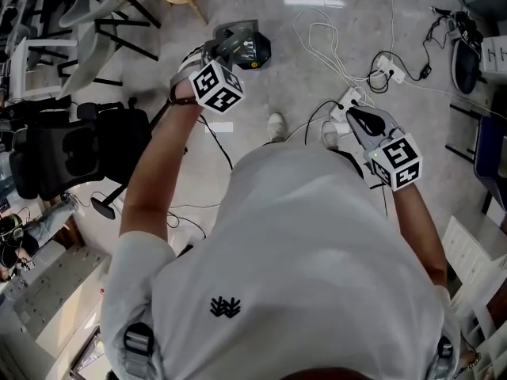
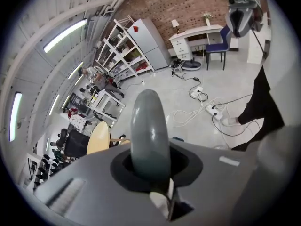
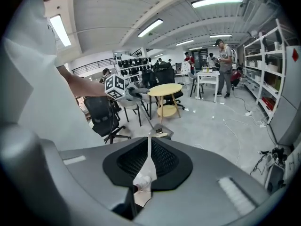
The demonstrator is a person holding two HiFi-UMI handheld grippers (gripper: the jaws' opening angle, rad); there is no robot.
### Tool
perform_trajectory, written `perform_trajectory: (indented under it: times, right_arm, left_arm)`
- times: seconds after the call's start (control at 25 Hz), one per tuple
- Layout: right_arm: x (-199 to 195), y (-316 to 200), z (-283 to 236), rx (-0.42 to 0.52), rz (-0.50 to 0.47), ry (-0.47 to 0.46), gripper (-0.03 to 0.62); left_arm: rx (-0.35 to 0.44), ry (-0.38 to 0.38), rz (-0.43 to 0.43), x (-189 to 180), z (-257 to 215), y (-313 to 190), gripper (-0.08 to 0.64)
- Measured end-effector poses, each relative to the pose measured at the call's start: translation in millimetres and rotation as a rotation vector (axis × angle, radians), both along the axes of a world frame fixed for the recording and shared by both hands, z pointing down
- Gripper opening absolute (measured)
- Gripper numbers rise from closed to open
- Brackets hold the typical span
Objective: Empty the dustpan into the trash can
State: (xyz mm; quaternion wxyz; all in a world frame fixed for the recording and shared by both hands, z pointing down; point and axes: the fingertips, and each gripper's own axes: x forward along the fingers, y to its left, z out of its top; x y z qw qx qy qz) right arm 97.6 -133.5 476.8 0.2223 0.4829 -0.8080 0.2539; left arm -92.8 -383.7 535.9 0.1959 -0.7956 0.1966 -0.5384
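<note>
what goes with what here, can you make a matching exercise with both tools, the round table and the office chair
Things
1. left tool
2. right tool
3. round table
4. office chair

Colour or state
a. yellow
b. shut, nothing in it
c. black
d. shut on the handle

Pairs: 1-d, 2-b, 3-a, 4-c
</note>
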Motion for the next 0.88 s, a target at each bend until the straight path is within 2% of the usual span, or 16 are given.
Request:
perform_trajectory:
  times: [0.16,0.32,0.56,0.76,0.88]
  right_arm:
    - [-12.9,-11.0,-7.4,0.006,-0.058,-0.01,0.021]
    - [-15.6,-9.4,-7.3,0.004,-0.075,-0.036,0.021]
    - [1.7,4.7,-3.3,-0.012,-0.093,-0.057,0.021]
    - [15.1,12.9,-1.0,-0.026,-0.112,-0.066,0.021]
    - [24.7,19.0,2.2,-0.02,-0.126,-0.075,0.021]
  left_arm:
    - [0.039,-0.04,0.045,11.5,5.1,10.4,0.107]
    - [0.076,-0.084,0.096,21.8,11.9,26.2,0.107]
    - [0.132,-0.133,0.159,42.3,20.2,61.5,0.107]
    - [0.147,-0.143,0.147,48.9,20.6,85.8,0.107]
    - [0.175,-0.177,0.184,59.5,29.3,109.1,0.107]
